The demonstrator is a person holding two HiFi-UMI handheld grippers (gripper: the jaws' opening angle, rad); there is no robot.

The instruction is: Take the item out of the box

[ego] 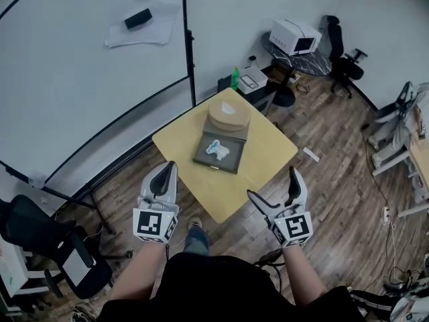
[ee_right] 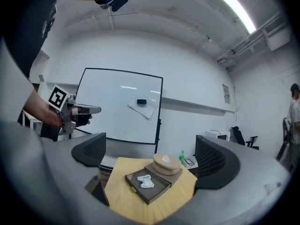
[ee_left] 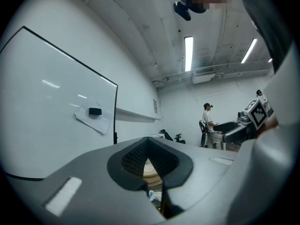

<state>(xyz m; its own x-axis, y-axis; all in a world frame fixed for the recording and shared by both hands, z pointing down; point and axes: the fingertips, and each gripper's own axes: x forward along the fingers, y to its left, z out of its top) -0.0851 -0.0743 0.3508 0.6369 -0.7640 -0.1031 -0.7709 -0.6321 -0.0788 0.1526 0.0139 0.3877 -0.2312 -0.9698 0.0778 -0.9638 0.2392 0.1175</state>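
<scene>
1. My right tongs (ego: 271,182) are released, jaws wide apart with nothing held. In the right gripper view (ee_right: 151,154) they frame the whole yellow square tabletop (ee_right: 121,191) between them.
2. My left tongs (ego: 169,170) are clenched on nothing. In the left gripper view (ee_left: 149,161) the ribbed pads meet, leaving only a thin slit through which I glimpse the table.
3. The thing I'm after is the small crumpled white and pale-blue item (ego: 218,149). It lies inside the shallow dark grey open box (ego: 213,167), around the middle of the tabletop (ego: 251,173).
4. The key relation is that the item lies straight ahead of and below both tongs, well apart from them. Both are held short of the table's near corner.
5. From the head view neither tongs is clearly nearer. I judge the right better placed, since it is already spread and aimed at the box (ee_right: 146,194) and the item (ee_right: 145,181).
6. The item looks a little longer left to right than near to far, though it is too small to be sure. Closing across its short side, from above, seems the sensible grip.
7. A round tan disc-shaped lid (ego: 228,115) sits at the far end of the box, just beyond the item. It could get bumped if I overshoot.
8. Nothing stands between my tongs and the box on the near side.
9. A large whiteboard (ego: 87,79) stands off to the far left, well out of the way.
</scene>
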